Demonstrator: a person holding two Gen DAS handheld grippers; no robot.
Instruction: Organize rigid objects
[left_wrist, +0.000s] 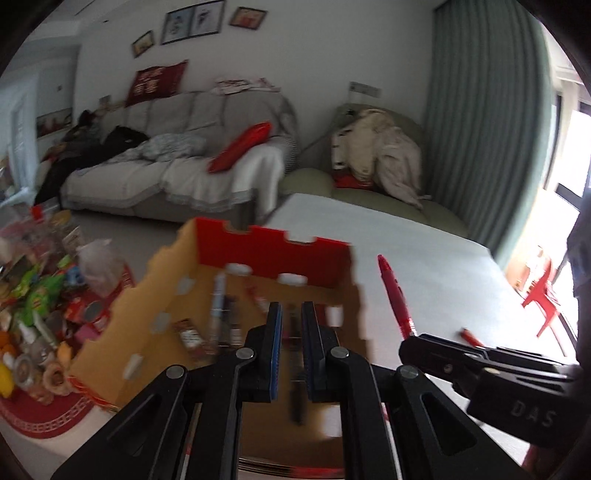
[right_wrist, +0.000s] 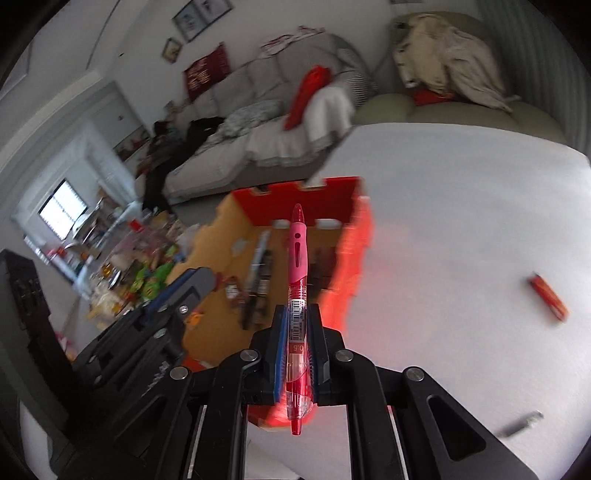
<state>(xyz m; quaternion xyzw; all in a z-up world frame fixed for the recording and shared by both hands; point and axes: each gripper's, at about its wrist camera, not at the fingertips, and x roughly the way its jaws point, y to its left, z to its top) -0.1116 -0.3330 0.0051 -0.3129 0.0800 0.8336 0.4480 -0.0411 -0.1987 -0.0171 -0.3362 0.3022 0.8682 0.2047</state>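
The right hand-held gripper (right_wrist: 295, 314), at the lower centre of its frame, is clenched on a red pen (right_wrist: 297, 295), which points up the frame over the near rim of the cardboard box (right_wrist: 236, 221). The left hand-held gripper (left_wrist: 291, 321) hangs over that box (left_wrist: 166, 288) with its fingers (left_wrist: 275, 332) released, a narrow gap between them and nothing gripped; a dark pen-like shape shows through the gap, but blur hides which side of the fingers it lies on. The box, red on its far wall, sits on the white desk (right_wrist: 461, 221) and holds several pens and small items, too smeared to tell apart. At the right of the frame a small red object (right_wrist: 548, 297) lies on the desk, well apart from the box, and a grey streak near the lower right edge is unreadable.
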